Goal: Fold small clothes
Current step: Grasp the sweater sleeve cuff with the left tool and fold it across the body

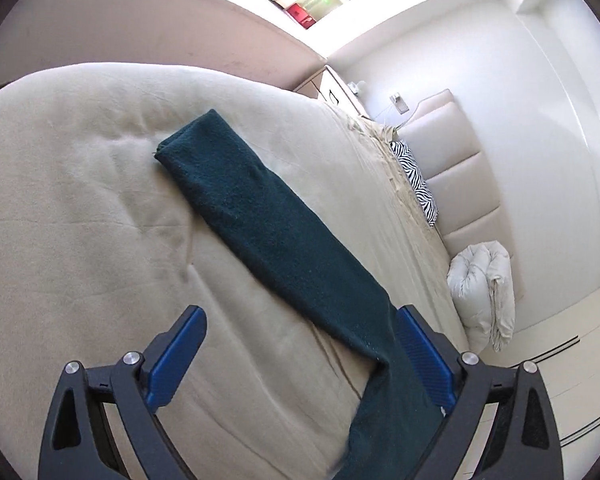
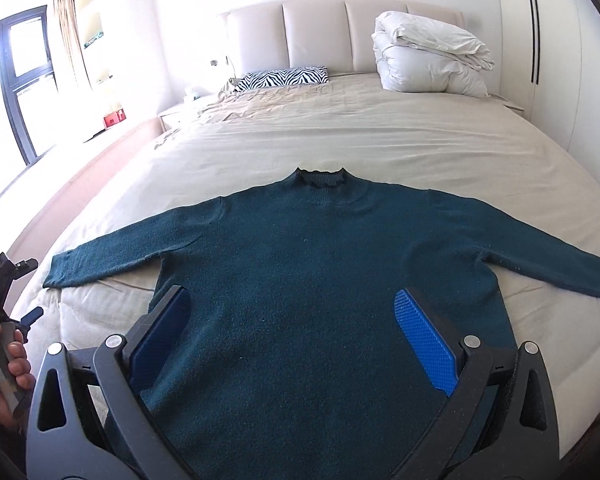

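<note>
A dark teal sweater (image 2: 320, 264) lies flat on the beige bed (image 2: 340, 140), front up, collar far, both sleeves spread sideways. My right gripper (image 2: 296, 320) is open and empty, hovering over the sweater's lower body. In the left wrist view the left sleeve (image 1: 260, 216) runs diagonally across the bed; its near part passes between the pads. My left gripper (image 1: 304, 340) is open, its right pad (image 1: 424, 356) beside the sleeve. The left gripper also shows at the left edge of the right wrist view (image 2: 4, 300), held by a hand.
A folded white duvet (image 2: 428, 60) and a zebra-print pillow (image 2: 284, 78) lie at the headboard (image 2: 320, 36). A nightstand (image 2: 180, 110) and a window (image 2: 24, 80) are at the left, a white wardrobe (image 2: 560, 60) at the right.
</note>
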A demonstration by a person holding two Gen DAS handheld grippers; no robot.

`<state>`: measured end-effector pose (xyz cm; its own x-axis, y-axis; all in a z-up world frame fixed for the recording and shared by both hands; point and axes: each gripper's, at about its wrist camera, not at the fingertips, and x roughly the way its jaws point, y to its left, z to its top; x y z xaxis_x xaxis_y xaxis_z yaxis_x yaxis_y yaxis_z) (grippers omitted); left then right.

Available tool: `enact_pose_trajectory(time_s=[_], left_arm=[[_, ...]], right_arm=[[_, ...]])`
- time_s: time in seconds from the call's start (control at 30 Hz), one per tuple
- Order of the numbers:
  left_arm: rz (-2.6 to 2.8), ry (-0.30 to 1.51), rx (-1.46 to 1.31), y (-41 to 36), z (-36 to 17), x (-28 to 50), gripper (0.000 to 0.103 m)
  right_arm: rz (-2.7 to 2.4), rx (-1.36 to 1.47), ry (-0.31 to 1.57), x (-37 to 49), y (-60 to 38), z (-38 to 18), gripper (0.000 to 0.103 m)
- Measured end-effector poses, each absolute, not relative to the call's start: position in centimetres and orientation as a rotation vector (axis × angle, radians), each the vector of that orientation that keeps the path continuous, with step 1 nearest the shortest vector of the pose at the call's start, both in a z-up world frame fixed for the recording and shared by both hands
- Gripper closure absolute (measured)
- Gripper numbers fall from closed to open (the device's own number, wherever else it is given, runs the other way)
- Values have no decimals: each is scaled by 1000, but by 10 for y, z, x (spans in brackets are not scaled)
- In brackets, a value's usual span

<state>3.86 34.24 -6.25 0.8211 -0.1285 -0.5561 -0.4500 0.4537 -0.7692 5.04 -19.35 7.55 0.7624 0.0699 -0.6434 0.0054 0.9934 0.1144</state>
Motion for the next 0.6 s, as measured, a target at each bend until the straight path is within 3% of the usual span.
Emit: enact_pose_trajectory(time_s=[0.03, 0.13, 0.33, 0.43, 0.5, 0.57, 0.6], left_arm=[[226, 601, -1161, 355, -74, 42, 18], [247, 565, -1319, 381, -106, 52, 23], [346, 483, -1391, 409, -116, 73, 23], [379, 452, -1408, 421, -114, 88, 23], [376, 452, -1392, 428, -115, 101, 28], [369, 489, -1378, 429, -120, 116, 60], [367, 509, -1374, 430, -123, 121, 68]], right_arm=[[51, 121, 707, 53, -190, 76, 0], [88, 153, 720, 62, -181, 76, 0], [134, 180, 742, 78, -169, 69, 0], [140, 198, 752, 83, -170, 64, 4], [142, 198, 756, 83, -172, 61, 10], [141, 194, 765, 85, -176, 58, 17], [143, 195, 771, 86, -178, 56, 21]])
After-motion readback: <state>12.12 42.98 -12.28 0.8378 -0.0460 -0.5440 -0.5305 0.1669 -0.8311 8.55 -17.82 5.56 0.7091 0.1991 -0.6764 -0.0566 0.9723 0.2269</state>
